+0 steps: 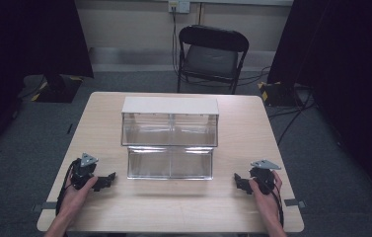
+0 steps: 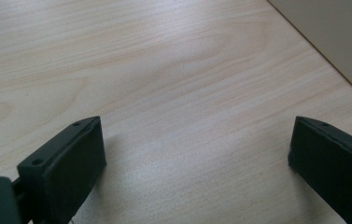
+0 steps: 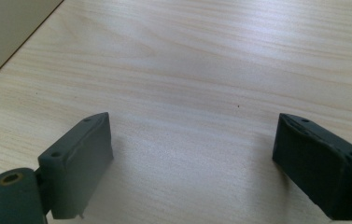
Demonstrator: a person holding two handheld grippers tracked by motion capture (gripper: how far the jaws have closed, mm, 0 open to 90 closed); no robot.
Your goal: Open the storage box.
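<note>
Pale wood grain covers the desk, set on grey carpet. Resting at its near left, the left gripper has its jaws spread wide over bare wood; the right gripper, near right, is likewise released. Between and beyond them stands a clear two-tier bin, with a black folding chair behind the far edge.

A light wooden table stands on grey carpet; beyond its far edge sits a black folding chair before a pale wall. Black curtains hang at left and right; cables trail over the floor at right.
</note>
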